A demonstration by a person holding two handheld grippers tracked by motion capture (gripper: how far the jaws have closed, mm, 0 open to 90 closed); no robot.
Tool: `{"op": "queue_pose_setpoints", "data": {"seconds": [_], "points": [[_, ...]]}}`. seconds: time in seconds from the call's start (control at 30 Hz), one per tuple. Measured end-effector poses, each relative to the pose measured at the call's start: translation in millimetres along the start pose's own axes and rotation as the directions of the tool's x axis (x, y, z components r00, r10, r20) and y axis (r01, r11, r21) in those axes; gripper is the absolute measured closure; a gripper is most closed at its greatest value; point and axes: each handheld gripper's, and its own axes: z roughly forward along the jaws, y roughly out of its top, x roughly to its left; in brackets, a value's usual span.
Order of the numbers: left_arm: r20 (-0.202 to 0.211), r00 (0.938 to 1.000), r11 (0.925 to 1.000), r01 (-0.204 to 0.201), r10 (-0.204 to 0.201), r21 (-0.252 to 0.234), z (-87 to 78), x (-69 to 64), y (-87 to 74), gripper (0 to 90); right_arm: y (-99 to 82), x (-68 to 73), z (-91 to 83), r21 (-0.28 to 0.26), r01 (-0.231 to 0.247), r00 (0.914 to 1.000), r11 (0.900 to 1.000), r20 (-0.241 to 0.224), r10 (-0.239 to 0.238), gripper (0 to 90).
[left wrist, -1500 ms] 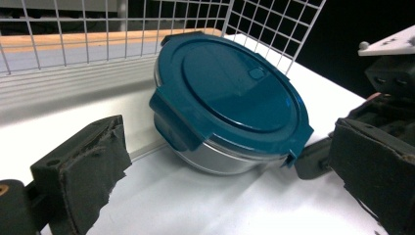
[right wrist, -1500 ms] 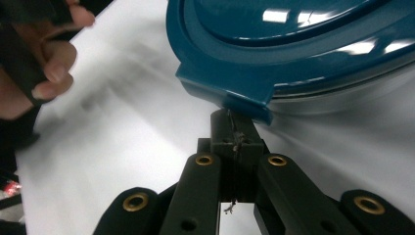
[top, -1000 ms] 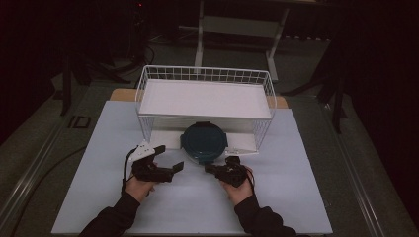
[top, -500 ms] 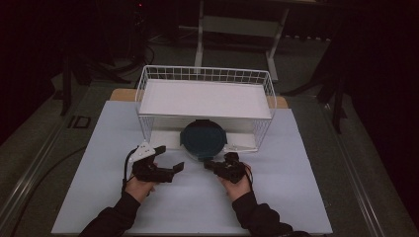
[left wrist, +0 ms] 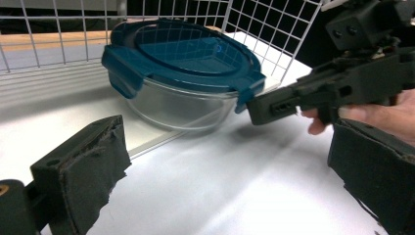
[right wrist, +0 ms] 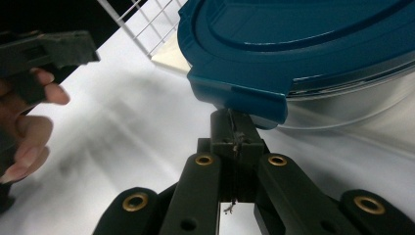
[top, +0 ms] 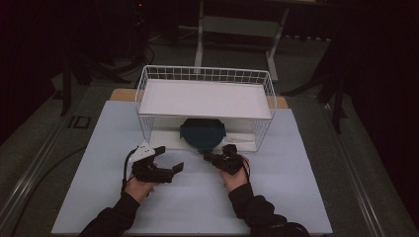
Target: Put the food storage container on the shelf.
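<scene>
Dark room, white surface (top: 296, 197) w/ wire basket (top: 205, 75). Right gripper (right wrist: 234, 128), jaws closed and empty, sits under the blue-lidded glass container's (left wrist: 181, 73) latch tab, prob. to pry it. Left gripper (top: 170, 158) waits beside, jaws apart.

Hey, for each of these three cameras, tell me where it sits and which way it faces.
High view: above the person's side, facing forward and down on the white wire basket; both forearms, left gripper, right gripper.
Left gripper view: on the left gripper, between its open jaws toward the glass container; the other hand.
Right gripper view: low behind shut jaws, under a lid latch.
Shared: the teal lid.
</scene>
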Motion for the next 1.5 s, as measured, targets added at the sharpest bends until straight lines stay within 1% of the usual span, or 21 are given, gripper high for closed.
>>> {"op": "queue_pose_setpoints", "data": {"seconds": [0.37,0.47,0.5,0.6,0.63,0.8,0.83,0.87,0.9,0.93,0.97,1.0,1.03,1.07,1.17,1.23,1.27,1.3,1.33,1.4,1.5], "points": [[0.003,1.0,1.0,-0.002,0.002,0.003,-0.4,-0.8,-0.8,1.8,14.4,-13.5,9.4,-0.021,-0.022,0.9991,0.9995,0.036,0.023,89.8],[0.004,1.0,1.0,-0.002,0.002,0.003,-0.4,-1.0,-0.9,1.8,16.3,-15.2,10.4,-0.02,-0.026,0.999,0.9995,0.037,0.026,89.8],[0.004,1.0,1.0,-0.002,0.002,0.001,-0.6,-1.0,-0.9,1.8,18.7,-16.2,11.8,-0.019,-0.027,0.9985,0.9994,0.047,0.028,89.8],[0.004,1.0,1.0,-0.002,0.002,-0.001,-1.1,-1.1,-0.5,1.8,19.7,-17.1,13.6,-0.013,-0.026,0.999,0.9996,0.035,0.027,89.8],[0.004,1.0,1.0,-0.001,0.001,0.0,-1.2,-1.2,-0.4,1.8,20.2,-15.4,14.9,-0.009,-0.01,0.9991,0.9999,0.042,0.01,89.8],[0.005,1.0,1.0,-0.007,0.007,-0.001,-1.5,-2.1,-0.2,1.8,20.0,-13.4,16.0,-0.015,-0.013,0.9995,0.9998,0.027,0.013,88.9],[0.005,0.9999,0.9999,-0.011,0.011,0.0,-2.0,-2.8,0.4,1.8,19.1,-11.0,14.7,-0.015,-0.006,0.9999,0.9999,0.008,0.006,84.6],[0.005,0.9999,0.9999,-0.011,0.011,0.0,-2.0,-2.8,0.4,1.8,19.1,-11.0,14.7,-0.015,-0.006,0.9999,0.9999,0.008,0.006,84.6],[0.006,0.9999,0.9999,-0.015,0.015,-0.003,-2.9,-3.4,1.5,1.8,17.0,-7.2,12.6,-0.013,0.022,0.9998,0.9997,0.005,-0.022,79.4],[0.006,0.9999,0.9999,-0.015,0.015,-0.003,-2.9,-3.4,1.5,1.8,17.0,-7.2,12.6,-0.013,0.022,0.9998,0.9997,0.005,-0.022,79.4],[0.006,0.9999,0.9999,-0.013,0.013,-0.009,-3.4,-4.1,2.2,1.8,16.1,-6.1,11.7,-0.016,0.029,0.9996,0.9994,0.0,-0.029,74.7],[0.008,0.9999,0.9998,-0.012,0.012,-0.012,-4.1,-4.6,3.0,1.8,15.0,-4.7,10.3,-0.021,0.036,0.9993,0.9991,-0.002,-0.036,67.3],[0.009,0.9998,0.9998,-0.016,0.016,-0.014,-4.8,-5.1,3.8,1.8,12.3,-2.5,7.4,-0.032,0.045,0.9989,0.9985,-0.013,-0.046,54.8],[0.011,0.9998,0.9997,-0.019,0.019,-0.016,-5.8,-6.0,4.8,1.8,12.3,-2.5,7.4,-0.032,0.045,0.9989,0.9985,-0.013,-0.046,54.8],[0.018,0.9994,0.9994,-0.028,0.029,-0.02,-7.7,-9.2,6.1,1.8,8.4,-1.3,2.4,-0.064,0.05,0.9984,0.9967,-0.025,-0.051,31.6],[0.022,0.9991,0.9992,-0.036,0.036,-0.021,-9.2,-11.6,6.5,1.8,7.0,-1.7,-0.2,-0.062,0.06,0.9971,0.9962,-0.043,-0.063,18.4],[0.022,0.9989,0.9989,-0.041,0.042,-0.021,-9.8,-12.4,6.6,1.8,5.9,-2.3,-2.2,-0.073,0.08,0.9951,0.9941,-0.051,-0.084,14.9],[0.023,0.9986,0.9987,-0.047,0.047,-0.019,-10.6,-13.6,6.8,1.8,5.2,-3.3,-5.9,-0.062,0.09,0.9931,0.994,-0.069,-0.095,14.9],[0.027,0.9985,0.9986,-0.048,0.048,-0.022,-11.5,-14.9,6.7,1.8,5.2,-3.3,-5.9,-0.062,0.09,0.9931,0.994,-0.069,-0.095,14.9],[0.03,0.9978,0.998,-0.059,0.06,-0.02,-13.8,-17.5,6.5,1.8,2.5,-4.1,-14.6,-0.074,0.074,0.9937,0.9945,-0.078,-0.08,15.1],[0.034,0.9974,0.9979,-0.062,0.063,-0.018,-16.0,-19.5,5.2,1.8,-2.2,-3.0,-23.7,-0.078,0.104,0.9923,0.9915,-0.06,-0.109,15.1]]}}
